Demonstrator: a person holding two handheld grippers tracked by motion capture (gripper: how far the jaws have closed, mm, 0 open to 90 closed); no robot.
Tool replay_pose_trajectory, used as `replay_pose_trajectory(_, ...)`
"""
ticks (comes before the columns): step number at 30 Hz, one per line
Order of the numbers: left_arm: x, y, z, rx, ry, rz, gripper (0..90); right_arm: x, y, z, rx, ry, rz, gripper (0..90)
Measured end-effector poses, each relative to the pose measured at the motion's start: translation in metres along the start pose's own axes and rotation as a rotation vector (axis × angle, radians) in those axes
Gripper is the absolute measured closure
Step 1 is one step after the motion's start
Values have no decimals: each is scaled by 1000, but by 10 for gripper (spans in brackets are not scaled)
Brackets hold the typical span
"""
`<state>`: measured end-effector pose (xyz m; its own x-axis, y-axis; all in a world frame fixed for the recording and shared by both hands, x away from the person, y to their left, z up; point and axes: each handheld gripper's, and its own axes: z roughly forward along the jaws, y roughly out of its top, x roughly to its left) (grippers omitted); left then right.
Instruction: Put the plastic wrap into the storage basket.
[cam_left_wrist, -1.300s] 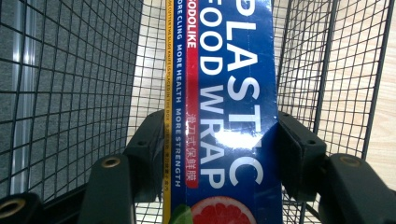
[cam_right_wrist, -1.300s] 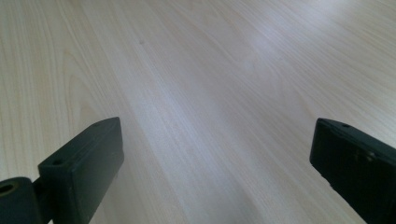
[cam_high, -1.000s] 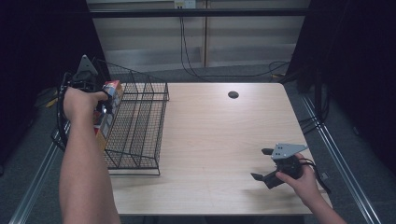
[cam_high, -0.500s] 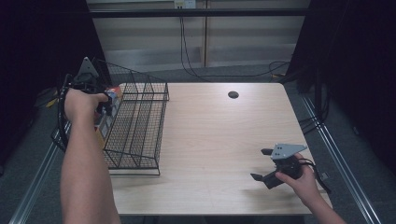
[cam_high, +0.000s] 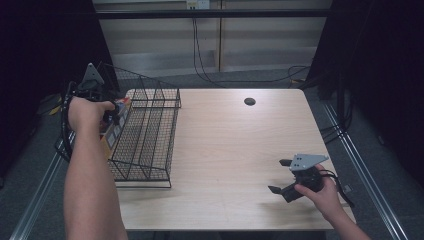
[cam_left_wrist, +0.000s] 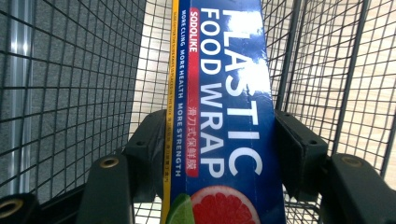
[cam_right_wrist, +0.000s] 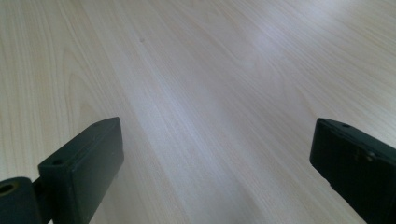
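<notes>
The plastic wrap box (cam_left_wrist: 224, 112), blue with white lettering reading "PLASTIC FOOD WRAP" and a grapefruit picture at its near end, sits clamped between the two black jaws of the left gripper (cam_left_wrist: 219, 149); each jaw presses flat on one of the box's long sides. In the left gripper view the box runs straight away toward 12 o'clock, with black mesh on both sides of it and pale wood showing through the wires. From the high view, the left gripper (cam_high: 114, 114) holds the box (cam_high: 116, 131) at the left wall of the wire basket (cam_high: 150, 135), at about 9 o'clock on the desk (cam_high: 230, 150); whether the box touches the mesh cannot be told. The basket stands on the desk's left part. A small dark round hole (cam_high: 249, 101) lies near 12 o'clock. The right gripper (cam_high: 281, 176) rests low over the desk at about 4 o'clock, well apart from the basket, its jaws spread wide with nothing but bare wood between them (cam_right_wrist: 215, 158).
</notes>
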<state>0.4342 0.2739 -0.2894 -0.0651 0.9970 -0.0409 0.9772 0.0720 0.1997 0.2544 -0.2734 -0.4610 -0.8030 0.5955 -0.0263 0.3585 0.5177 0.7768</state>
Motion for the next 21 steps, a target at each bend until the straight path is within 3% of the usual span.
replay_pose_trajectory(6, 1, 0, 4, 12, 4, 8, 409, 0, 0, 0, 0, -1, -1, 27)
replay_pose_trajectory(9, 0, 2, -5, -29, -22, -12, 402, 1, 0, 1, 2, 1, 0, 27)
replay_pose_trajectory(12, -4, 3, -17, -36, -24, 15, 392, 1, 0, 2, 2, 1, -1, 27)
replay_pose_trajectory(21, -23, 3, -31, -83, -32, 42, 238, 0, 0, 0, 2, -4, -2, 27)
